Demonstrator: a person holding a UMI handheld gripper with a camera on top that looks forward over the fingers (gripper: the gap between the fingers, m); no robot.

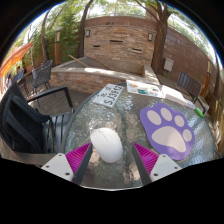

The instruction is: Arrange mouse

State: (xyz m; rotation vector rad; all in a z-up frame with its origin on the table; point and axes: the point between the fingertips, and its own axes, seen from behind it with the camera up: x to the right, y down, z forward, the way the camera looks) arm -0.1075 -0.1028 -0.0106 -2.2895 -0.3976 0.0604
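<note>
A white computer mouse (106, 144) lies on a glass-topped patio table (120, 120). It sits between the tips of my gripper (112, 155), nearer the left finger. The magenta pads (80, 155) stand apart, with a clear gap between the mouse and the right finger, so the gripper is open. To the right of the mouse lies a purple paw-print mouse pad (168, 128), just beyond the right finger.
A white sign with dark lettering (110, 95) lies farther back on the table. Black metal chairs (25, 118) stand to the left, one close by the table. A brick wall (120, 45) and trees rise beyond a low ledge.
</note>
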